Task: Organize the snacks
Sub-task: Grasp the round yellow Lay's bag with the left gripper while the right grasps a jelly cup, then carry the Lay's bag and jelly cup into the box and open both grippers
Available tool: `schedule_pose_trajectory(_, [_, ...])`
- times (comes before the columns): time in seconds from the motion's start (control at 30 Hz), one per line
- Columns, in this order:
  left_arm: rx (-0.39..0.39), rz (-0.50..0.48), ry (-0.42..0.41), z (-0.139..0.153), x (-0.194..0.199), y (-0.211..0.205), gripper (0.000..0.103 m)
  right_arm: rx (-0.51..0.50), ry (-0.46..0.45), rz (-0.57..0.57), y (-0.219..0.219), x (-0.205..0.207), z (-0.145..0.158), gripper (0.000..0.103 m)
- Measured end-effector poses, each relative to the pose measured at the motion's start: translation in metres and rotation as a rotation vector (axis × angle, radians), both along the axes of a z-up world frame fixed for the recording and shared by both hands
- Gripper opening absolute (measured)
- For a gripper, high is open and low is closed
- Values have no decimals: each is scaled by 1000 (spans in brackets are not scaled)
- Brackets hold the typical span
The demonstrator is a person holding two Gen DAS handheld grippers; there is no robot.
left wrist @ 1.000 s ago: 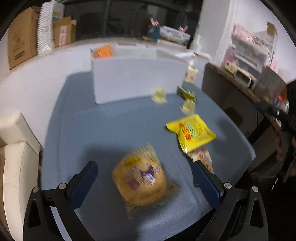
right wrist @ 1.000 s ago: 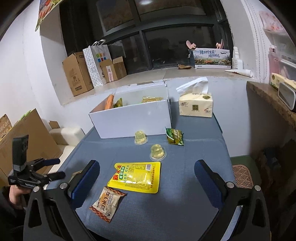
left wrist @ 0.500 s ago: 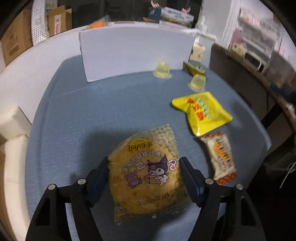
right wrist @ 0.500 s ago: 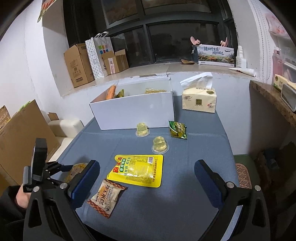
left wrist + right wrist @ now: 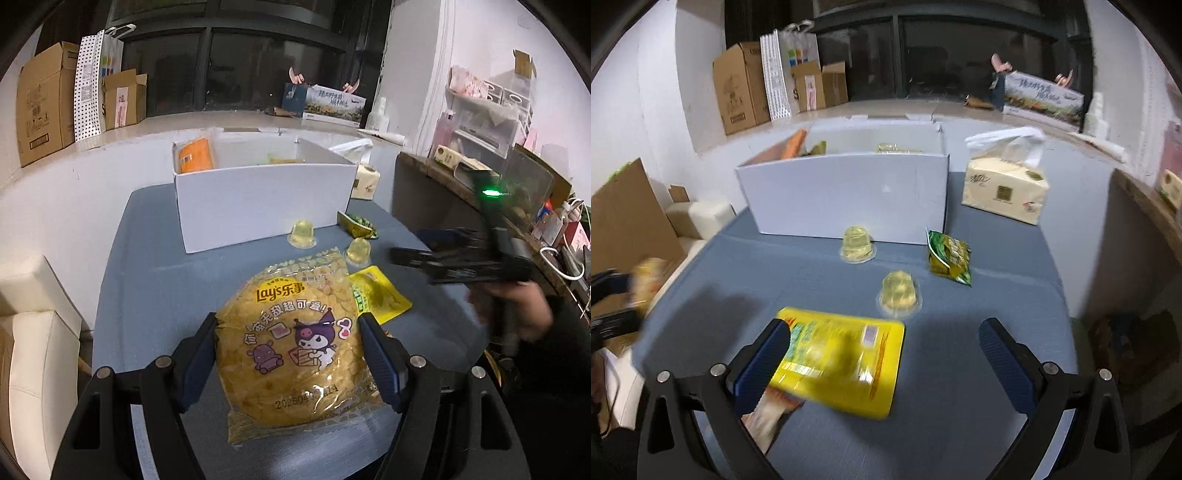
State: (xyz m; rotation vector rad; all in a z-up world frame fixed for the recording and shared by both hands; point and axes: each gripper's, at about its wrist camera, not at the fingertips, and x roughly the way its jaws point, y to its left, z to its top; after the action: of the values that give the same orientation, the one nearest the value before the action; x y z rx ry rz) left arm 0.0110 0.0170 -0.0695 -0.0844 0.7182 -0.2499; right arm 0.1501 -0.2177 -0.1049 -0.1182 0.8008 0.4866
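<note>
While left gripper [image 5: 287, 354] clamps chips bag [image 5: 295, 343] off table | white box [image 5: 258, 199] at 12 o'clock, long side crosswise | right gripper [image 5: 886, 354] spread wide over yellow pouch [image 5: 842, 362]

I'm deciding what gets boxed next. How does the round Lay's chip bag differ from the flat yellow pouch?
The chip bag is puffy, round and clamped between the left gripper's pads; the yellow pouch is flat, rectangular and lies on the table under the open right gripper. Both are yellow snacks outside the white box.
</note>
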Motion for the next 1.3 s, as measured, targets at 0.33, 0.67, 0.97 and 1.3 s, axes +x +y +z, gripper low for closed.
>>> schedule_pose_trajectory(0.33, [-40,9,-1,-4,4,7,78,-1,117,11,22,63,-49,35])
schedule_pose_trajectory(0.67, [-66,5,-27,-1,12,9,78,119,1,47,3,28,-1,35])
schedule_pose_trajectory(0.97, [-94,1,-164,53,73,19,78,200,-169,92,14,17,87,35])
schedule_pose_trajectory(1.3, [-41,-2,-287,130,175,22,78,238,-228,105,46,85,157,35])
